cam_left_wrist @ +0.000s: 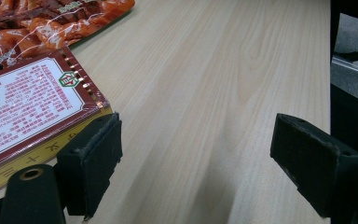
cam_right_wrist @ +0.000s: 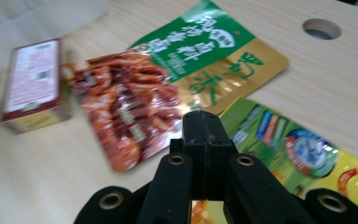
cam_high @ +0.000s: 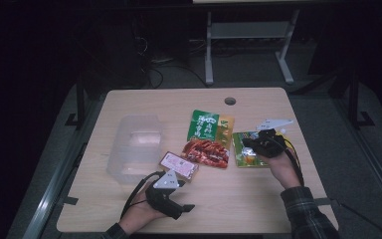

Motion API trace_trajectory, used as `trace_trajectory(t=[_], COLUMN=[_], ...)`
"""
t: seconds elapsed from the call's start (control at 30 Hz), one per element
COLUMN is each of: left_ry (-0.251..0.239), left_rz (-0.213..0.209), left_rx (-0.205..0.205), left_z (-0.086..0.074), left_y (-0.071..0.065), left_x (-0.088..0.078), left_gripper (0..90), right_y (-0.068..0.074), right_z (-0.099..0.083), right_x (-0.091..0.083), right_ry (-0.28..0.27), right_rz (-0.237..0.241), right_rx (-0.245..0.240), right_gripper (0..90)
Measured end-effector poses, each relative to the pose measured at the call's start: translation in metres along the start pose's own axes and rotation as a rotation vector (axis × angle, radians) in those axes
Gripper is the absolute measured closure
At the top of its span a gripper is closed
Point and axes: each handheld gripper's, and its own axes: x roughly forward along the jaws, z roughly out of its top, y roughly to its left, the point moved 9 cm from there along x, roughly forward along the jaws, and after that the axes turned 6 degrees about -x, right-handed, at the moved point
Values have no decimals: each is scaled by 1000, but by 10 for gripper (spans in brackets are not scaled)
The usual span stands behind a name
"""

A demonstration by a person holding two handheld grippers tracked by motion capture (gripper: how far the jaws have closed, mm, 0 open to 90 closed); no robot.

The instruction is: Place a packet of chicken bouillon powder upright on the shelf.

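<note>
Right tool (cam_right_wrist: 204,128) clamped on the glossy flat green-yellow packet (cam_right_wrist: 303,149); left tool (cam_left_wrist: 196,158) gapes wide, holding nothing

Right gripper view is motion-blurred: the red box (cam_right_wrist: 32,84) label is unreadable to me, and the yellow-green packet (cam_right_wrist: 307,154) runs off the right edge, its near part behind the closed jaws. Can't tell if they pinch it. Left gripper view cuts the box at the left edge, red snack pouch (cam_left_wrist: 51,23) at the top.
</note>
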Motion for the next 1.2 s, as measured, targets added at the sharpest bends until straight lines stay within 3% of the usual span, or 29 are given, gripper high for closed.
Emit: trace_trajectory(t=[0.17, 0.23, 0.3, 0.5, 0.67, 0.87, 1.0, 1.2], left_ry=[-6, -5, -7, -6, -6, -10, -8, -1], left_rz=[-4, -4, -5, -9, -16, -19, -23, -22], left_rx=[-6, -5, -7, -8, -11, -17, -17, -12], left_z=[1, 1, 1, 1, 1, 2, 2, 1], left_y=[-1, -1, -1, -1, -1, 0, 0, -1], left_x=[-1, -1, -1, -1, -1, -2, -1, -2], left_gripper=[160, 160, 160, 160, 160, 160, 160, 161], right_y=[-20, -28, -37, -64, -86, -93, -95, -85], right_z=[6, 8, 6, 4, -14, -19, -20, -23], right_x=[17, 24, 31, 51, 69, 75, 77, 75], right_ry=[6, -9, -7, 0, 33, 28, 28, 52], right_rz=[-42, -54, -58, -110, -169, -183, -179, -154], right_rx=[5, 19, 69, 102, 151, 178, 171, 144], right_gripper=[900, 900, 900, 900, 900, 900, 900, 900])
